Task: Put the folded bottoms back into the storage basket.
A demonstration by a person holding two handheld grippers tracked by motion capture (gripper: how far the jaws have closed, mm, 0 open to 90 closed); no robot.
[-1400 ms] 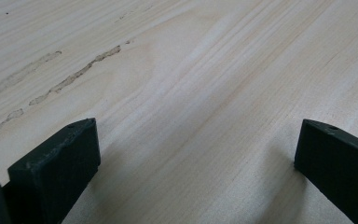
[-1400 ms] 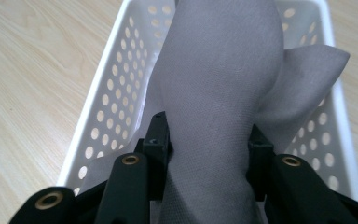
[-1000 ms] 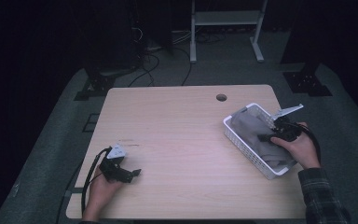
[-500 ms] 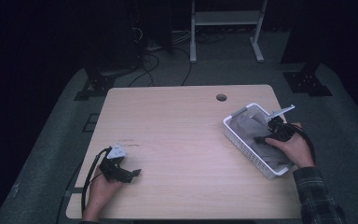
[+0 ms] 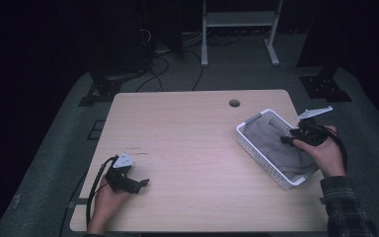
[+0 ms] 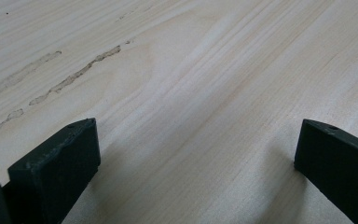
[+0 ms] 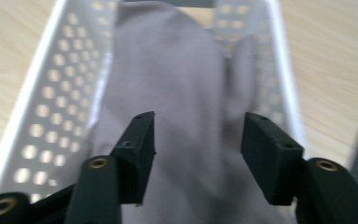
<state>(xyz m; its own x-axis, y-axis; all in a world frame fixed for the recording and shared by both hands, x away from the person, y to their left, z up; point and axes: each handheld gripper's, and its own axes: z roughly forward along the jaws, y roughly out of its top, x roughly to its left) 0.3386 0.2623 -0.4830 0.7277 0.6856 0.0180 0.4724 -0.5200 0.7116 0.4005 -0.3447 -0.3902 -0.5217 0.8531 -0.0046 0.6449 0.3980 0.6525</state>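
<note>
My right tongs [image 7: 196, 158] hang part-open over the grey cloth [image 7: 177, 93], which lies crumpled in the white basket [image 5: 256, 148] at the counter's [image 5: 187, 138] right edge; nothing is between the jaws yet. I judge the cloth light, limp and easy to bunch, so I'd pinch a raised fold near its middle. My left tongs [image 6: 196, 154] rest spread wide on bare wood

grey cloth [image 7: 177, 93] | crumpled | lying inside white perforated basket [image 7: 51, 93]
</note>
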